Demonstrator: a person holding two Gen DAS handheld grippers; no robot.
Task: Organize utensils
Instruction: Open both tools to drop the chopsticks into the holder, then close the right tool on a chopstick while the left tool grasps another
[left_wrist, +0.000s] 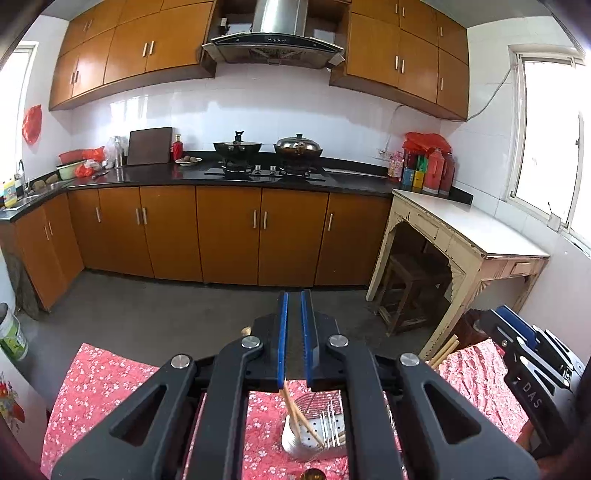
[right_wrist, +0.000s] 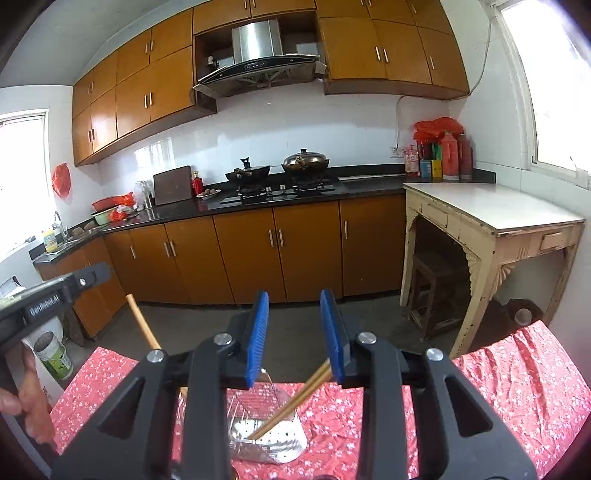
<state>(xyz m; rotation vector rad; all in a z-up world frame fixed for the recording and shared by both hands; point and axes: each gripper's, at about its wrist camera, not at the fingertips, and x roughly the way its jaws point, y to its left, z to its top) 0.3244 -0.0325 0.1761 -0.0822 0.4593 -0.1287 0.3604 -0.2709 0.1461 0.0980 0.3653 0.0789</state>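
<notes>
The utensil holder (right_wrist: 267, 439), a perforated steel caddy, is standing on the red floral tablecloth (right_wrist: 517, 387), below and between both grippers; the orange kitchen cabinets (left_wrist: 229, 232) and the worn cream side table (left_wrist: 469, 236) are filling the background of both views. The right gripper (right_wrist: 295, 332) is hovering over the holder with its blue pads apart; a pair of wooden chopsticks (right_wrist: 291, 402) is leaning from the holder's floor up against the inner face of its right-hand pad, with the other pad well clear of them. The left gripper (left_wrist: 294, 336) is showing its pads drawn close together, only a narrow slot between them; another pair of chopsticks (left_wrist: 299, 417) is slanting from just under its left pad down into the holder, though whether the pads are pinching them is hard to tell, since the upper ends are hidden behind the finger. Only the right view is showing those sticks' top end poking up, and the person's hand (right_wrist: 26, 402) at the frame edge; only the left view is catching the right gripper's black body at the far right. The holder's base is cut off by the gripper frames in both views.
</notes>
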